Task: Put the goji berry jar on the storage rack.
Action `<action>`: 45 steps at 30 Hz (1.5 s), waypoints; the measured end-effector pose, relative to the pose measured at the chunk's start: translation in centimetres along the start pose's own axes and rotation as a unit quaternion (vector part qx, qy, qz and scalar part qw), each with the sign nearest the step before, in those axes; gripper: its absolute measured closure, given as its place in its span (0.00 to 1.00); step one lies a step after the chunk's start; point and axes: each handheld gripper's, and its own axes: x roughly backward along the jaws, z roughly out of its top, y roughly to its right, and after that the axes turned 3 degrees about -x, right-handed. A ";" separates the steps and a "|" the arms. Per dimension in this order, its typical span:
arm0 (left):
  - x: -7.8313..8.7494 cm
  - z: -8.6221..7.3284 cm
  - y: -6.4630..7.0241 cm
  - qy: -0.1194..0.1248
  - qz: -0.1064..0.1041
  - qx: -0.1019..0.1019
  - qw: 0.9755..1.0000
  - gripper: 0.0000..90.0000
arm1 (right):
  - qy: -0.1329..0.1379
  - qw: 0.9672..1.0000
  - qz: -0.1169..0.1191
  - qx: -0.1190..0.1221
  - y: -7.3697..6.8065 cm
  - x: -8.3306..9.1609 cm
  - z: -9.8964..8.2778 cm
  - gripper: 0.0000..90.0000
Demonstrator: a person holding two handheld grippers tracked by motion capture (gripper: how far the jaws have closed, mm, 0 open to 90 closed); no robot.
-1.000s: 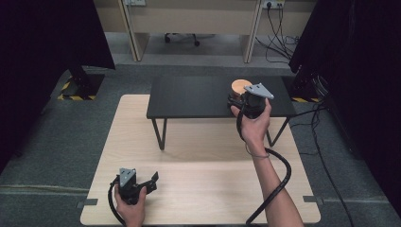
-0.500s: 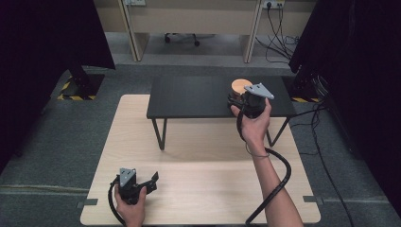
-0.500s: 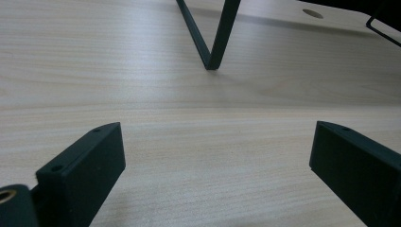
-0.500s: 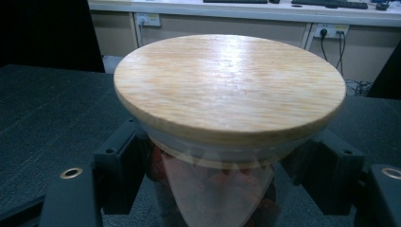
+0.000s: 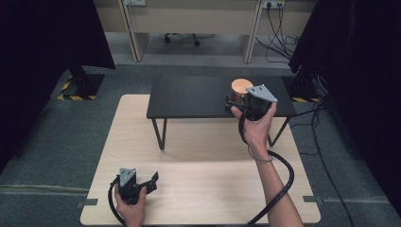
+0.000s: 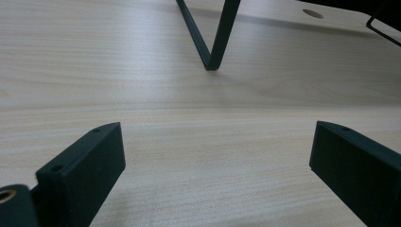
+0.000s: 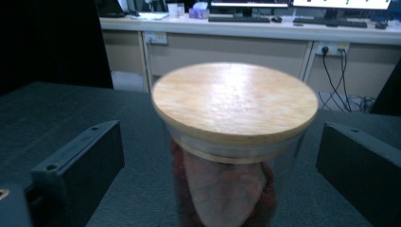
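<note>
A glass jar point(image 7: 222, 189) with a round wooden lid point(image 7: 235, 101) and reddish contents stands on the low black table point(image 5: 189, 97), near its right end. My right gripper point(image 7: 220, 142) is open, with one jaw on each side of the jar and a gap between each jaw and the glass. In the high view the jar point(image 5: 241, 87) sits just beyond the right gripper point(image 5: 235, 100), which a hand holds from below. My left gripper point(image 5: 152, 182) rests low over the wooden table point(image 5: 203, 189) near its front left. This left gripper point(image 6: 215, 137) is open and holds nothing.
A bent black leg point(image 6: 213, 42) of the low table stands ahead of the left gripper. The right gripper's cable point(image 5: 283, 189) loops over the wooden table's right side. Desks, sockets and cables point(image 5: 276, 28) line the far wall, with dark screens point(image 5: 42, 42) on both sides.
</note>
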 end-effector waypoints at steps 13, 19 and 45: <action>0.0 0.0 0.0 0.000 0.000 0.000 1.000 0.04 | 0.020 1.000 0.020 0.005 0.4 3.3 -1.2 0.01; 0.0 0.0 0.0 0.001 0.001 0.000 1.000 0.04 | 0.022 1.000 0.021 0.000 0.7 4.1 -2.0 0.01; 0.0 0.0 0.1 0.001 0.001 0.000 1.000 0.04 | 0.032 0.999 0.035 0.018 0.3 8.6 -5.5 0.01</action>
